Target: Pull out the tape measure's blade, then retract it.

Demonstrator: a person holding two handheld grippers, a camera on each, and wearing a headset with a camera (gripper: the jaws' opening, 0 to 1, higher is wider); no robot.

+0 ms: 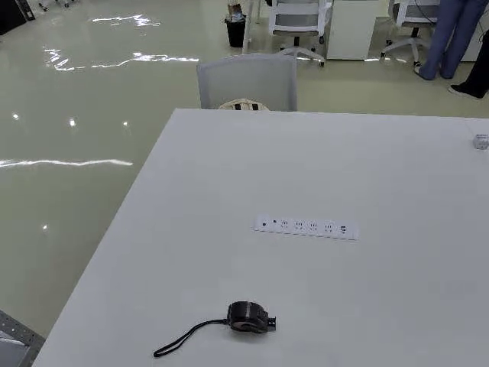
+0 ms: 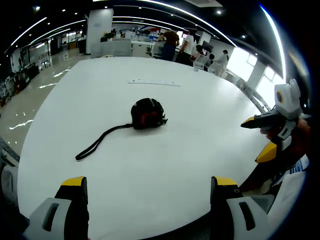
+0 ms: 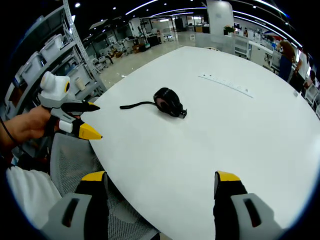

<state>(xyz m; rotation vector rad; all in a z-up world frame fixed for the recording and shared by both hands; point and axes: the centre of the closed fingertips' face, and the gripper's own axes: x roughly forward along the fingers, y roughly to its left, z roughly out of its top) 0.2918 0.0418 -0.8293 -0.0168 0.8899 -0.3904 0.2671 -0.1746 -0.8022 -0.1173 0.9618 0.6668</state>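
Left gripper (image 2: 150, 182) wide open, its 2 yellow-tipped jaws far apart with nothing between them, held low at the near edge of the table (image 1: 229, 176) and aimed across the top at the tape measure (image 2: 147, 113). Seen from the other side as well, gripped in a hand (image 3: 27, 125) off the table's edge, jaws parted.

Right gripper (image 3: 160, 176) likewise spread open and holding nothing, level with the near edge and pointed at the same tape measure. Caught at the right of the left gripper view too, held in a hand (image 2: 300, 140) beside the table, jaws apart. Both grippers well apart from the tape measure, touching nothing.

Tape measure black, lying on its side near the table's near edge, blade wound in with just the end hook (image 1: 271, 323) at the case mouth. Black wrist strap (image 1: 187, 336) trailing from the case towards the left in the head view.

Further up the white top, a white power strip (image 1: 306, 227) with 1 row of sockets. At the far edge, a grey chair (image 1: 246, 80) pushed in. Beyond, a glossy pale floor (image 1: 76, 115) with light streaks, a black bin (image 1: 235, 30), white office chairs, and a person's legs (image 1: 451, 38) at top right. Shelving with bins (image 3: 50, 55) behind the left gripper.
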